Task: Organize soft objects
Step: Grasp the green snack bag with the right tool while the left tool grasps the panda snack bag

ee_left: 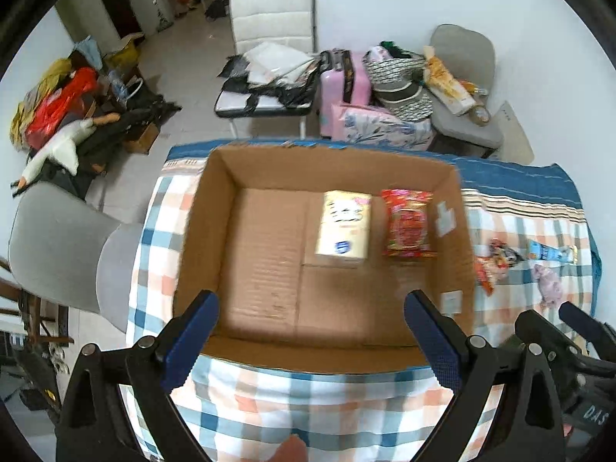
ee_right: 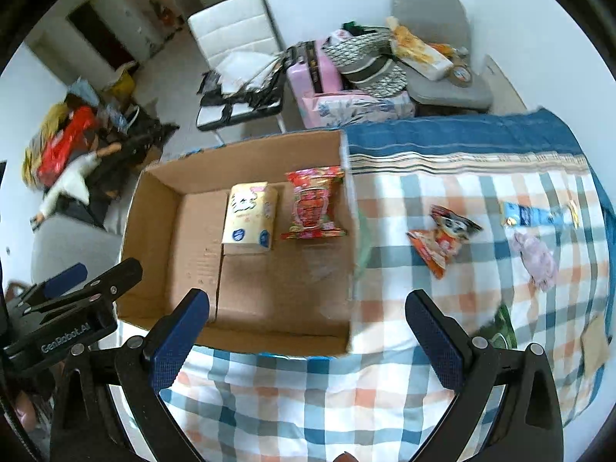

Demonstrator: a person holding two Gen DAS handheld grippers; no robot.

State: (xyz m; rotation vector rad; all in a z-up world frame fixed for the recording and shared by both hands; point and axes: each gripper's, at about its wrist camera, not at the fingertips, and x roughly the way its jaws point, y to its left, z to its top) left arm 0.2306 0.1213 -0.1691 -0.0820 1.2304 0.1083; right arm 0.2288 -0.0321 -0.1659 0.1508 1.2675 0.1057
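On the checked tablecloth (ee_right: 292, 396) stands an open cardboard box (ee_left: 215, 200) holding a cream tissue pack (ee_left: 343, 227) beside a red snack packet (ee_left: 409, 225). Left gripper (ee_left: 308, 331) and right gripper (ee_right: 306, 331) hover with jaws spread wide and empty. Orange snack bag (ee_right: 439, 238), blue packet (ee_right: 533, 215) and pale lilac soft item (ee_right: 537, 258) lie outside, well right of the box. Risk: pinching a crinkly bag by its edge may let it slip.
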